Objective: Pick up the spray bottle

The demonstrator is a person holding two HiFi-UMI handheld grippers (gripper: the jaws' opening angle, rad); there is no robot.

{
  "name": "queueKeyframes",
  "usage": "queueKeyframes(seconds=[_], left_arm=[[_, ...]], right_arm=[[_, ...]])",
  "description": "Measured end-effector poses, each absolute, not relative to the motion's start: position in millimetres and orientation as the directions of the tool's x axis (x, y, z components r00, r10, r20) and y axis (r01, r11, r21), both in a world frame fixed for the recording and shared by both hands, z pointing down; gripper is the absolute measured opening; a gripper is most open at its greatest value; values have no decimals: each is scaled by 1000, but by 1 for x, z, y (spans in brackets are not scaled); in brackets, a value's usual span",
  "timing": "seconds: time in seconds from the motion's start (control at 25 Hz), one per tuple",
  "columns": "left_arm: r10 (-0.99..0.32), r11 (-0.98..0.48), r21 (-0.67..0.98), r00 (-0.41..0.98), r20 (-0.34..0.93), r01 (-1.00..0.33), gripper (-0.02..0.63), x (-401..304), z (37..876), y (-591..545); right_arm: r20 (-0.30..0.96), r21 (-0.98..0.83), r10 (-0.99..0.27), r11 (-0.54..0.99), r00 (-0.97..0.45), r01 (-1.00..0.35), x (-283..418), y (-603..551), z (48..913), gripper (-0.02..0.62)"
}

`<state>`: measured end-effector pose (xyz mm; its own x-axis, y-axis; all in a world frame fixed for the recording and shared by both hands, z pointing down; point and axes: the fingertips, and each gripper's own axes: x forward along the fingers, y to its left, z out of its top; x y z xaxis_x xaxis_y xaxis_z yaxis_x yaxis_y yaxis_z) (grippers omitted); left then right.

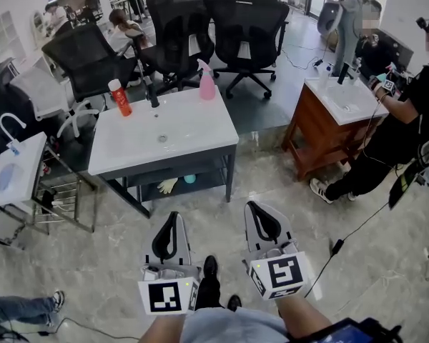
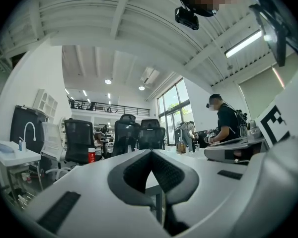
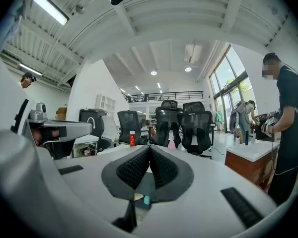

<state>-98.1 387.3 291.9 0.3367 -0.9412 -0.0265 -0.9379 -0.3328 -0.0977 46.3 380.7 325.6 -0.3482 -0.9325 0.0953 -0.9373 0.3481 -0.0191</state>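
The pink spray bottle (image 1: 207, 82) stands upright at the far edge of a white sink-top table (image 1: 193, 131). It also shows small and far off in the right gripper view, as the pink bottle (image 3: 172, 142) just above the jaw tips. My left gripper (image 1: 173, 216) and right gripper (image 1: 254, 207) are held side by side over the floor, well short of the table's near edge. Both point toward the table, each with its jaws pressed together and nothing between them. In the left gripper view the spray bottle cannot be made out.
A red bottle (image 1: 119, 97) and a black faucet (image 1: 151, 95) stand at the table's far left. Black office chairs (image 1: 247, 27) crowd behind the table. A person (image 1: 404, 131) works at a wooden sink stand (image 1: 329, 131) to the right. A small white sink (image 1: 14, 166) sits left.
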Motion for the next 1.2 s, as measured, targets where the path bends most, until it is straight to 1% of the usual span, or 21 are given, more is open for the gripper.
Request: queueKeyframes(seconds=[0.36,0.76,0.96,1.2], left_arm=[[-935,-350,-106,354,-19,-931,15,-133,283,280],[-920,-378,-96,385,-73,-921,15,-158,269,196],[-911,-398,-86,404,-80,-913,15,-156,273,172],[-901,-427,-78,431,-49,-901,15,-143,288,148]], right_arm=[[100,-30,-948,302,-304,-953,22,278,321,15],[51,6,-963,266,-265,-964,0,202,298,15],[48,19,-968,248,-247,-969,1,183,296,15],[69,11,-973,221,-219,-975,15,165,308,15]])
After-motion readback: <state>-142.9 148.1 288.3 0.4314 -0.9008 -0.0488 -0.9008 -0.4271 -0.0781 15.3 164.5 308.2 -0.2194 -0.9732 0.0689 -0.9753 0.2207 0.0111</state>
